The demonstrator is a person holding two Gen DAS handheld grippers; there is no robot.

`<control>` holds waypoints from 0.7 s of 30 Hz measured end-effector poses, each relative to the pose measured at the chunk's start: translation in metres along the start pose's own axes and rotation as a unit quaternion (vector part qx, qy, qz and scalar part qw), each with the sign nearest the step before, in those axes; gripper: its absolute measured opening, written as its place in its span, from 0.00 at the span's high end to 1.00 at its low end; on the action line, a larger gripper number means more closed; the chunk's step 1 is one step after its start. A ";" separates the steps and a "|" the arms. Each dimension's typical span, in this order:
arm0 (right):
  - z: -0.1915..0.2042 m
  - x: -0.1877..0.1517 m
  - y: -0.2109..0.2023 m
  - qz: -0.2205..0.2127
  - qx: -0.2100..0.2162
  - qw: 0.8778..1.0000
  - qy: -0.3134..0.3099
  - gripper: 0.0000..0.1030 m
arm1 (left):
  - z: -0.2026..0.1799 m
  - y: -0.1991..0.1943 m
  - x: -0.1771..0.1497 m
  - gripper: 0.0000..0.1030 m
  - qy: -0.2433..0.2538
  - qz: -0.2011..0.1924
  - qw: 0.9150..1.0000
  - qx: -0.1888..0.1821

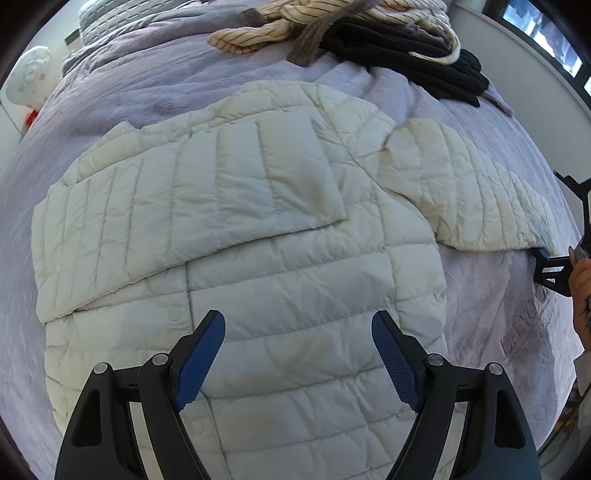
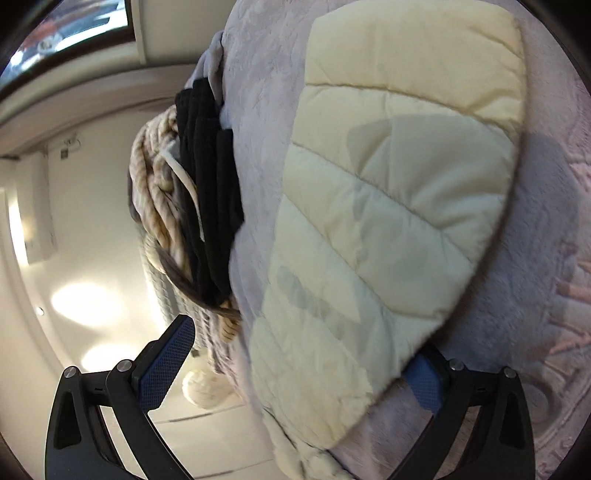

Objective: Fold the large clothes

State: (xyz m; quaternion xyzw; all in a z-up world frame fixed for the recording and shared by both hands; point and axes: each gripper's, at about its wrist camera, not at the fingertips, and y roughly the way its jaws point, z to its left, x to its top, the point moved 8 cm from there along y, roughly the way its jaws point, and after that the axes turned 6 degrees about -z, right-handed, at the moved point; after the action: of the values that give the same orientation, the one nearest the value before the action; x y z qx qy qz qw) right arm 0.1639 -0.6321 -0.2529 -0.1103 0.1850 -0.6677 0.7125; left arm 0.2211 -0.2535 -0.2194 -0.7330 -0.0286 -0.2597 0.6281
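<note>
The left tongs (image 1: 297,354) are hanging open and empty over the lower body of the cream quilted jacket (image 1: 236,229), which is lying spread on the lilac bed cover (image 1: 155,92) toward the near edge of the bed. One sleeve (image 1: 207,177) is already lying folded across the jacket's chest. The right tongs (image 2: 299,362) are standing wide apart around the edge of the other sleeve (image 2: 388,206), one finger under it and one above, not yet pinching. Folding that second sleeve inward looks like the step in hand; the next move is probably calling for the right tongs to close on the cuff and carry it across the chest. A pile of striped and black clothes (image 1: 369,33) is occupying the far edge, well apart, leaving open cover around the jacket.
</note>
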 end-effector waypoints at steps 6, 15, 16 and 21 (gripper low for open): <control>0.000 0.001 0.008 0.013 0.000 0.999 0.039 0.90 | 0.019 -0.007 0.004 0.20 -0.013 -0.012 1.000 0.004; 0.102 -0.062 0.031 0.077 0.088 0.989 -0.087 0.91 | 0.074 -0.019 0.010 0.20 -0.051 -0.030 0.998 0.021; 0.116 -0.077 0.037 0.091 0.093 0.985 -0.109 0.91 | 0.082 -0.021 0.011 0.20 -0.056 -0.034 0.998 0.024; 0.177 -0.171 0.078 0.165 0.105 0.952 -0.236 0.90 | 0.130 -0.033 0.014 0.20 -0.096 -0.051 0.993 0.043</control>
State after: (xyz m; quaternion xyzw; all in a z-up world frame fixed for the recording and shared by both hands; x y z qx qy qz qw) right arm 0.3014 -0.4717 -0.1037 -0.1570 -0.0439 -0.5116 0.8436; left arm 0.2655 -0.1287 -0.1938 -0.7240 -0.1374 -0.2188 0.6396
